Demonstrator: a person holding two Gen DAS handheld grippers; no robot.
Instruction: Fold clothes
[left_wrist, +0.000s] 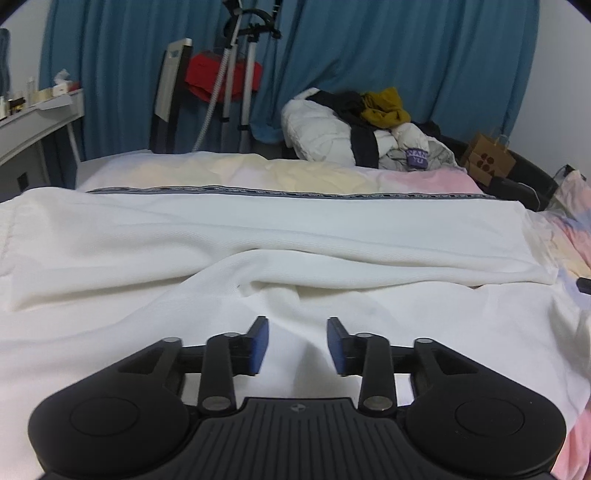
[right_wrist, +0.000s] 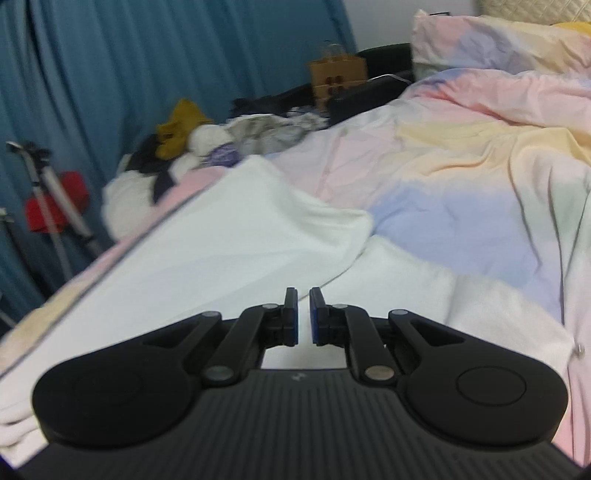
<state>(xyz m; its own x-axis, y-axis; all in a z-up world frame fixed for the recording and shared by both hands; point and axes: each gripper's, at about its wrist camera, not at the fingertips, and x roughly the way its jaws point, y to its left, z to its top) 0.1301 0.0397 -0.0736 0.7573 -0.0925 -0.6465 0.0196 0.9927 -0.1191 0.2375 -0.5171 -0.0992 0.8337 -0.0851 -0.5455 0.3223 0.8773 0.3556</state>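
Note:
A white garment (left_wrist: 295, 229) lies spread across the bed, with a dark trim line (left_wrist: 295, 192) along its far edge and a loose fold running through its middle. My left gripper (left_wrist: 297, 345) hovers low over the near part of the cloth, open, with nothing between its blue pads (left_wrist: 258, 345). In the right wrist view the same white garment (right_wrist: 221, 240) runs off to the left, one corner bunched up. My right gripper (right_wrist: 303, 318) is above it, its pads drawn almost together with only a thin slit, and no cloth shows between them.
A pastel duvet (right_wrist: 461, 166) covers the bed, with a pillow (right_wrist: 498, 40) at the head. A pile of clothes (left_wrist: 369, 129) sits at the far edge beside a brown paper bag (left_wrist: 487, 158). A tripod (left_wrist: 236, 92) and a desk (left_wrist: 33, 122) stand before blue curtains.

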